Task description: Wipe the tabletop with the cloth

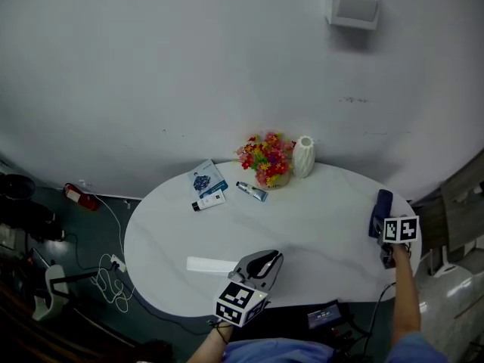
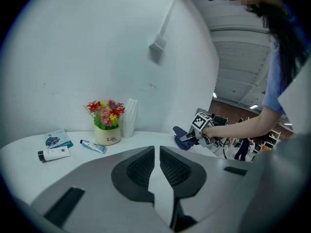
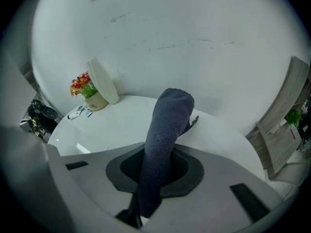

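Note:
The dark blue cloth [image 3: 164,144] runs between the jaws of my right gripper [image 3: 158,171], which is shut on it; its free end droops onto the white oval tabletop [image 1: 302,225] at the right edge. In the head view the cloth [image 1: 380,210] sits just beyond the right gripper [image 1: 387,242]. From the left gripper view I see the cloth [image 2: 182,137] and the right gripper [image 2: 190,138] across the table. My left gripper [image 1: 265,263] hovers over the table's near edge, jaws shut with nothing between them [image 2: 157,166].
At the table's far side stand a flower pot [image 1: 266,162] and a white ribbed vase [image 1: 303,156]. A small tube [image 1: 251,192], a booklet [image 1: 206,180] and a white tube [image 1: 209,201] lie left of them. A white strip [image 1: 212,265] lies near the front. Cables [image 1: 110,278] trail on the floor.

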### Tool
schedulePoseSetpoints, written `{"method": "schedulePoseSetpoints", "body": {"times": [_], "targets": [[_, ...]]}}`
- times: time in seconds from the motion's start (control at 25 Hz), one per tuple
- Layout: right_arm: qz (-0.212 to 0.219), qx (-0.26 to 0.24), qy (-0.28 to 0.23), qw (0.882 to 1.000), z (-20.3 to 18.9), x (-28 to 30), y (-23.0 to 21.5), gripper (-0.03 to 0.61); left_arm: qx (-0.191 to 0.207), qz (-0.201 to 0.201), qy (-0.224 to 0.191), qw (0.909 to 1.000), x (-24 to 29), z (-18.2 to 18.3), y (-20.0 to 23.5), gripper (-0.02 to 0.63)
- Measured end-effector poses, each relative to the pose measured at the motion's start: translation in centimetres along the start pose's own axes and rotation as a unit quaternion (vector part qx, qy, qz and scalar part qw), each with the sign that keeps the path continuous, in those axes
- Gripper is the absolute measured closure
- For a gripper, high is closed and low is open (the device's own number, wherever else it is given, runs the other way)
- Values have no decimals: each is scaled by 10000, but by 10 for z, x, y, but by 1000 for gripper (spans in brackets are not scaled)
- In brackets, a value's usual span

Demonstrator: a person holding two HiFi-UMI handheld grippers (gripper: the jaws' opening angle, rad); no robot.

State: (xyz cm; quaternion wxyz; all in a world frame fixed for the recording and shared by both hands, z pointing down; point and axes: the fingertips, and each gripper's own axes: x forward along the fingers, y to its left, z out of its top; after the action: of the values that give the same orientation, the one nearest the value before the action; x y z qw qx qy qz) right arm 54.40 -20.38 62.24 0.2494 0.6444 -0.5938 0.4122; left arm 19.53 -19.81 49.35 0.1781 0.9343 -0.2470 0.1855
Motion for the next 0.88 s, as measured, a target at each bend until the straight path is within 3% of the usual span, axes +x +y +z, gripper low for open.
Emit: {"method": "schedulePoseSetpoints", "body": {"times": [0.24, 0.48, 0.68, 0.88], "targets": [[511, -246, -111, 9983, -3, -7, 112, 518, -200, 391, -199, 9988, -66, -16, 43, 577], [1267, -568, -100, 9903, -21, -3, 276, 518, -418, 901, -342, 9945, -155, -45, 102, 577], [2065, -1088, 51, 9724, -45, 8, 438, 518, -577, 1326, -455, 9884, -237, -72, 157, 577], [2903, -1556, 346, 9436, -88, 22, 601, 518, -737, 1886, -411, 9784, -319, -110, 212, 577]]}}
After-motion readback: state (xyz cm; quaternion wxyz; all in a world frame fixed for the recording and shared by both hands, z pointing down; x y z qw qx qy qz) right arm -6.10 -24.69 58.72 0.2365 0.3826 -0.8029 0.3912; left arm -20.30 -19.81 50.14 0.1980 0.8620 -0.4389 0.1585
